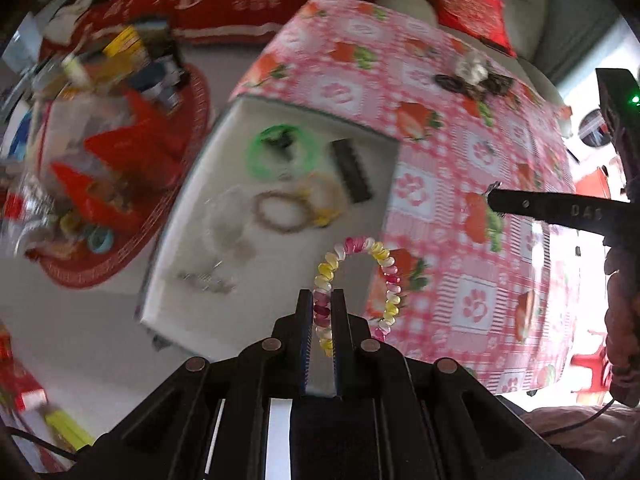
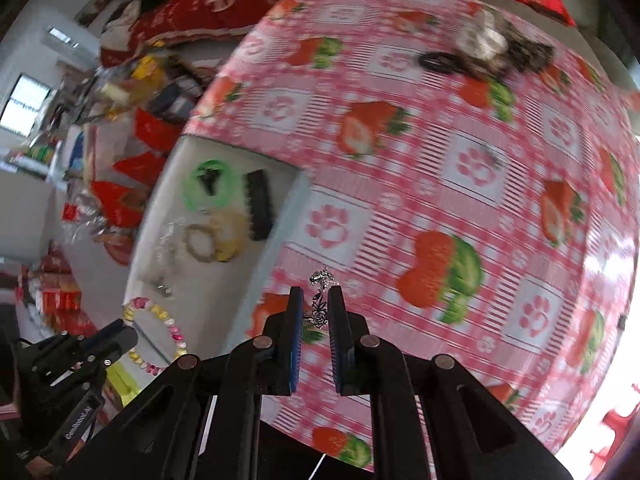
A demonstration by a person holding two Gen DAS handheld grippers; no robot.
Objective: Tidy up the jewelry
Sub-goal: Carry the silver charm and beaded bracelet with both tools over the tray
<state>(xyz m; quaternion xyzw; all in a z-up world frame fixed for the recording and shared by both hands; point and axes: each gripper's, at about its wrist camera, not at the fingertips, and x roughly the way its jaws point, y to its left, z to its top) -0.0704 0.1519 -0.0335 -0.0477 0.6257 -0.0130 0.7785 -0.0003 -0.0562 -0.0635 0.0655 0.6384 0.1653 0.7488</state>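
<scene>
Left gripper fingers nearly closed, pinching pastel coil bracelet, held just over near edge of white tray. Right gripper fingers narrowly parted, gripping small silver ornament over strawberry tablecloth, right of tray. Tray contents: silver chain, brown bead bracelet, yellow band, green ring, black comb. Beyond tray, dark hair ties on tablecloth.
</scene>
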